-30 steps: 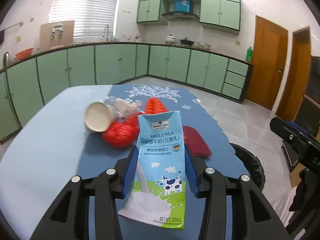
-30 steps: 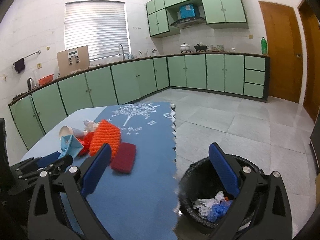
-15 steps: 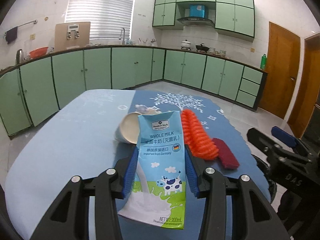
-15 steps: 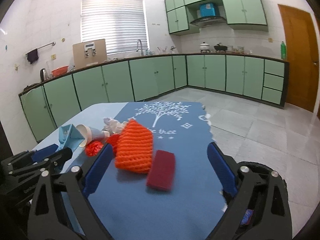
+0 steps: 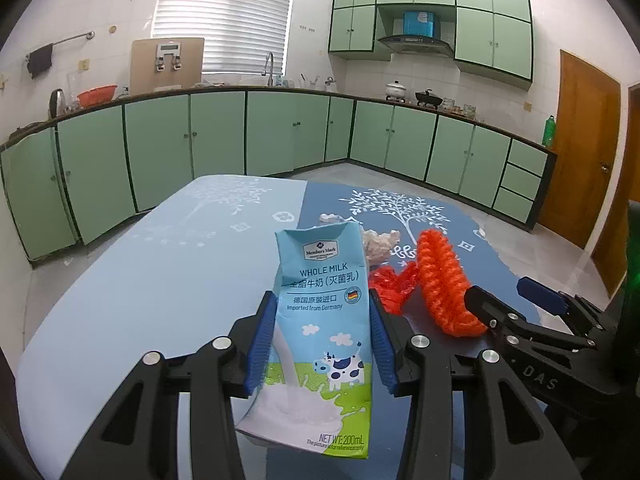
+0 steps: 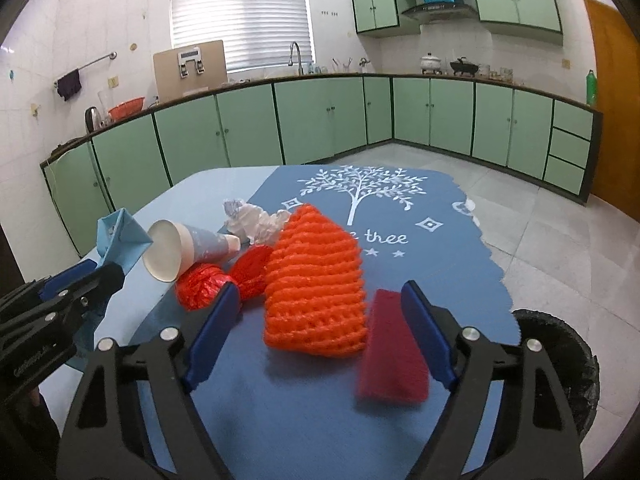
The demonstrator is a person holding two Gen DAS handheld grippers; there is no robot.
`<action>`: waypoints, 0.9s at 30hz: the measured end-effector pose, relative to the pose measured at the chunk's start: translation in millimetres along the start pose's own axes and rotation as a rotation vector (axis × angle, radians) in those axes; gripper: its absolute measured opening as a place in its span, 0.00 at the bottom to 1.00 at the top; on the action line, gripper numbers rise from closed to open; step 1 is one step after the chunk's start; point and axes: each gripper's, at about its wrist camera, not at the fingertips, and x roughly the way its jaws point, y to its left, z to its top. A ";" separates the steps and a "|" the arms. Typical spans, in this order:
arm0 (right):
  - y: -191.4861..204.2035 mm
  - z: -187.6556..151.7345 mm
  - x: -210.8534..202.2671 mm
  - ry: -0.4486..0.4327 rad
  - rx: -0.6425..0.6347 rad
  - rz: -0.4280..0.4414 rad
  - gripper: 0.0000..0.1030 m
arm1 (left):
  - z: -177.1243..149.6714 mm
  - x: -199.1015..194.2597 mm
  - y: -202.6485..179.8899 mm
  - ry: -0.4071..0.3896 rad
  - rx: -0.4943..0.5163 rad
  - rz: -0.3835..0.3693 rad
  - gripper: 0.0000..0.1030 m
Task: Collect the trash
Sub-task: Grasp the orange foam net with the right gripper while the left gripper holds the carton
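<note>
My left gripper [image 5: 322, 304] is shut on a light blue whole-milk carton [image 5: 320, 320], held upright above the table; the right wrist view shows the carton [image 6: 120, 232] at the left. My right gripper [image 6: 320, 300] hangs low over the table with its jaws closing. An orange foam net [image 6: 316, 280] and a dark red sponge [image 6: 390, 352] lie between and just ahead of its fingers, untouched by the pads. A paper cup [image 6: 176, 248] lies on its side beside a red crumpled wrapper [image 6: 200, 290] and a white tissue wad [image 6: 252, 222].
The table wears a blue cloth [image 6: 400, 216] with a white tree print. A black trash bin [image 6: 560, 360] stands on the floor off the table's right edge. Green cabinets line the far walls, and a wooden door [image 5: 584, 152] is at the right.
The right gripper swung from over the bin to the trash pile on the table, and its jaws narrowed. The left gripper moved with the carton still in it; the cup slid behind the carton.
</note>
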 end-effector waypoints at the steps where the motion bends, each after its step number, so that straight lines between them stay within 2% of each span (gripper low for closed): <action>1: 2.6 0.4 3.3 0.011 -0.012 -0.001 0.73 | 0.0 1.0 1.3 0.000 0.000 0.002 0.43; 3: 5.6 -0.3 9.1 0.031 -0.031 -0.005 0.70 | -0.4 2.1 3.7 0.000 -0.004 0.006 0.43; 6: 8.8 -1.4 17.5 0.075 -0.046 -0.005 0.62 | -0.8 5.0 9.5 0.002 -0.011 0.014 0.43; 11: 11.3 -2.5 26.1 0.127 -0.082 0.010 0.29 | -3.3 7.6 13.0 0.009 -0.017 0.022 0.43; 14: 14.2 -0.5 19.6 0.109 -0.102 0.034 0.19 | -3.0 6.3 13.1 0.008 -0.017 0.025 0.43; 22: 10.2 23.4 -23.7 -0.005 -0.065 0.128 0.16 | 6.3 -9.9 4.2 -0.029 -0.011 0.016 0.43; 27: 3.7 41.8 -54.8 -0.079 -0.052 0.137 0.16 | 16.8 -25.0 -7.8 -0.066 -0.002 -0.009 0.43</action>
